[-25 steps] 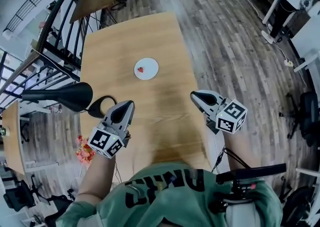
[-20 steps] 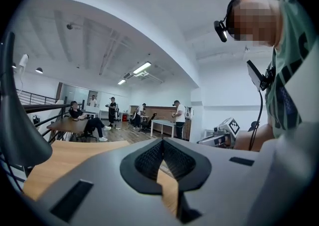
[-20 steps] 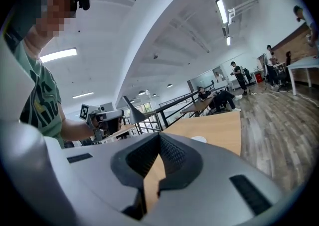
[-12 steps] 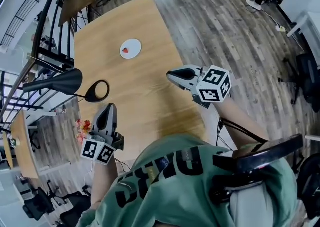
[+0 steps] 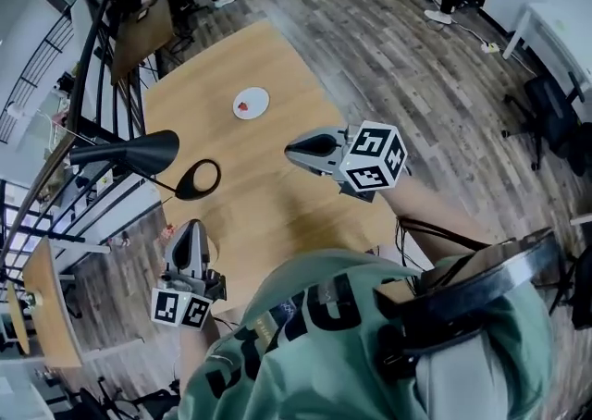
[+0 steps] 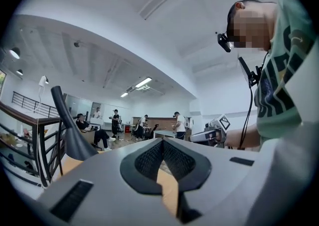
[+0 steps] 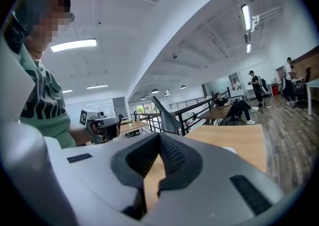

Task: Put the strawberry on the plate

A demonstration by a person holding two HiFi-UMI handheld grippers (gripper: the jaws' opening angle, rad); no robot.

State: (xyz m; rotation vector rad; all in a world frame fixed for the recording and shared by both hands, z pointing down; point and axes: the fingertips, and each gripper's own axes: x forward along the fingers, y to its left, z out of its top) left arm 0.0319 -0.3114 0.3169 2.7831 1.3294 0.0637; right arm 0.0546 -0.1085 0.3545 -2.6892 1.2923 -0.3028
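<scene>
Left gripper (image 5: pixel 190 228) and right gripper (image 5: pixel 290 145) drew back, jaws pressed together; strawberry (image 5: pixel 243 105) on plate (image 5: pixel 261 97).

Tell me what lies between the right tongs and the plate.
Nothing: in the head view only bare wooden table runs from the right tongs to the plate holding the strawberry. The lamp base sits aside.

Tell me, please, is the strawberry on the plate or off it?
On it: the strawberry lies on the white plate.

Light wooden table (image 5: pixel 268 201), parked on plank floor (image 5: pixel 398 57). Up top: small white plate (image 5: pixel 252 103) toward far end, black ring-shaped lamp base (image 5: pixel 198 179) by left edge.
</scene>
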